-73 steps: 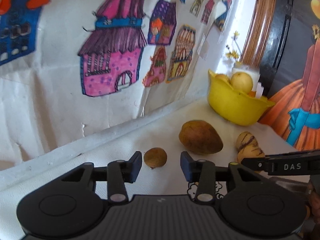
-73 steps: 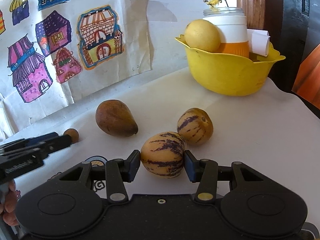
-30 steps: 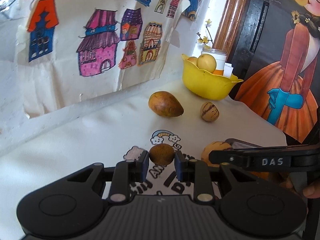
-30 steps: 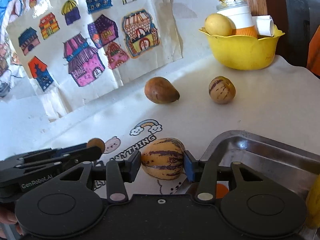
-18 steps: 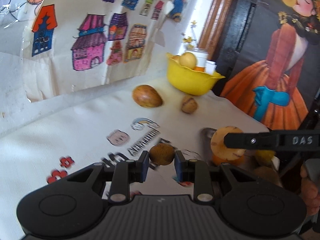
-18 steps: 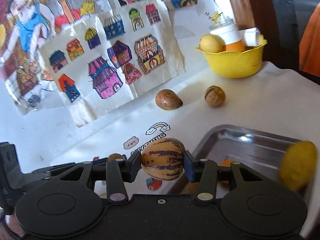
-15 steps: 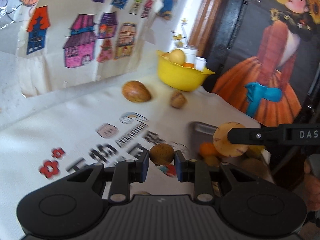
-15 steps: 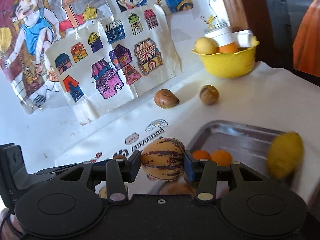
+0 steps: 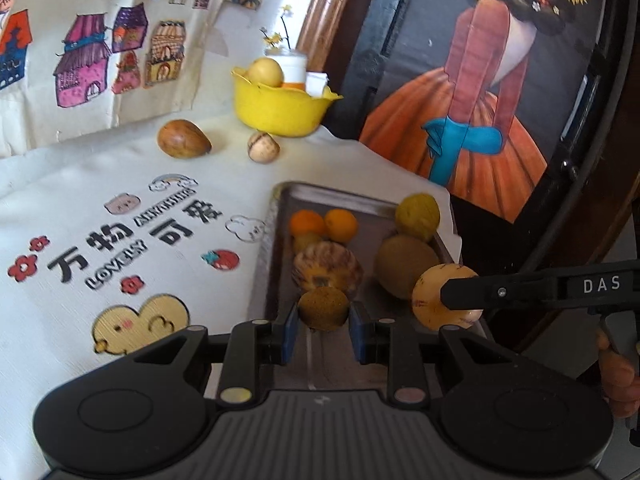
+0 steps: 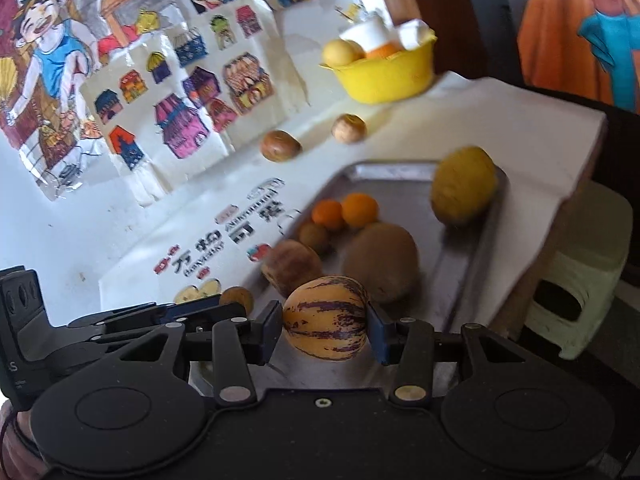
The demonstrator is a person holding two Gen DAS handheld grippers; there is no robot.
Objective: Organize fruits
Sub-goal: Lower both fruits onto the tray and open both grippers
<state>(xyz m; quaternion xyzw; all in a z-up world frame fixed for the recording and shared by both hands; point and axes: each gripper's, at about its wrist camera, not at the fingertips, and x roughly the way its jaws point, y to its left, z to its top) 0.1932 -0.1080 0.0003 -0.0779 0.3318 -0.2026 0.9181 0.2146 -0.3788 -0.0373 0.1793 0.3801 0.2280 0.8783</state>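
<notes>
Paper drawings of coloured houses are hanging on the wall behind a white tablecloth (image 9: 100, 176) that is showing printed cartoons, Chinese characters and the word "LOVELY"; the smaller English line is too blurred to read. On it a metal tray (image 9: 276, 208) is holding two oranges (image 9: 324, 223) and several brown and yellow fruits. The left gripper (image 9: 323, 326) is pinching a small brown fruit (image 9: 324, 307) between its jaws over the tray's near end. The right gripper (image 10: 325, 332), with "DAS" showing on its side, is clamping a striped melon (image 10: 325, 328) above the tray's near right part. A yellow bowl (image 9: 276, 110) is sitting at the back, with two more fruits lying near it
</notes>
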